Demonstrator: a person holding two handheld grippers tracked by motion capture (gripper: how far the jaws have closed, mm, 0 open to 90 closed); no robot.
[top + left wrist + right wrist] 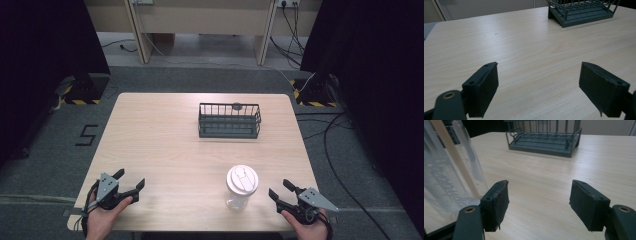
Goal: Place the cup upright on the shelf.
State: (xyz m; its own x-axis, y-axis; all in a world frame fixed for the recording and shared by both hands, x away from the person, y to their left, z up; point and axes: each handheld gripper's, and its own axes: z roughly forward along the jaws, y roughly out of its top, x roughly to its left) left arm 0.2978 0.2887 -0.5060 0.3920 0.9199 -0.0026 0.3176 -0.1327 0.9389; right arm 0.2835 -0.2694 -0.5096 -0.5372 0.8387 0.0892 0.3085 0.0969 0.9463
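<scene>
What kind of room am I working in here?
Probably a lab or recording setup, not a home: black curtains hang at both sides, loose cables cross the grey floor, and hazard-striped stand bases flank the bare wooden table.

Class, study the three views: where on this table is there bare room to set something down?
The whole left half of the table is bare, from the left gripper to the far edge. Another patch lies between the wire basket and the lidded cup. It is tighter between cup and right gripper.
</scene>
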